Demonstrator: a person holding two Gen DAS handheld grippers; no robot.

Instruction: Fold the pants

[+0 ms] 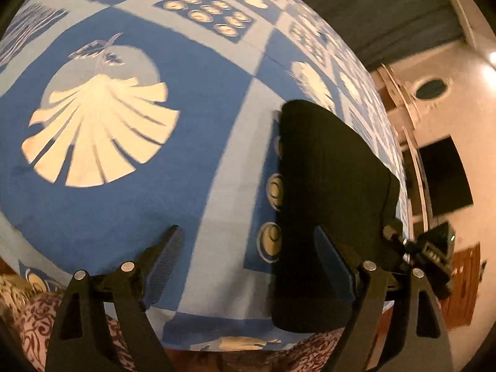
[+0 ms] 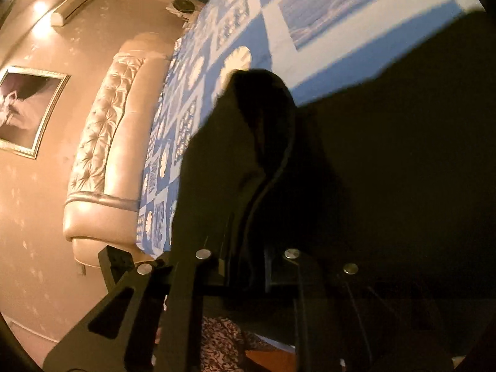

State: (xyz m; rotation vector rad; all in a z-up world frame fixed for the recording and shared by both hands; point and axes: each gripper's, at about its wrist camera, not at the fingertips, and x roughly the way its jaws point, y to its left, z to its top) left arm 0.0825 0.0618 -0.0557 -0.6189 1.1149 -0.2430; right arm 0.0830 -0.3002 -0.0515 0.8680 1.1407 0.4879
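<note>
The black pants point(image 1: 328, 192) lie folded into a long narrow stack on the blue shell-print bedsheet point(image 1: 130, 192), at the right of the left wrist view. My left gripper point(image 1: 248, 266) is open and empty above the sheet, its right finger point(image 1: 334, 266) over the pants' near end. In the right wrist view the pants point(image 2: 372, 170) fill the right half. My right gripper point(image 2: 245, 266) is shut on a raised fold of the pants' edge.
The bed's cream tufted headboard point(image 2: 105, 142) stands left of the sheet in the right wrist view, with a framed picture point(image 2: 28, 111) on the wall. A patterned red-and-white cover point(image 1: 34, 328) shows at the bed's near edge. The other gripper's body point(image 1: 434, 251) shows beside the pants.
</note>
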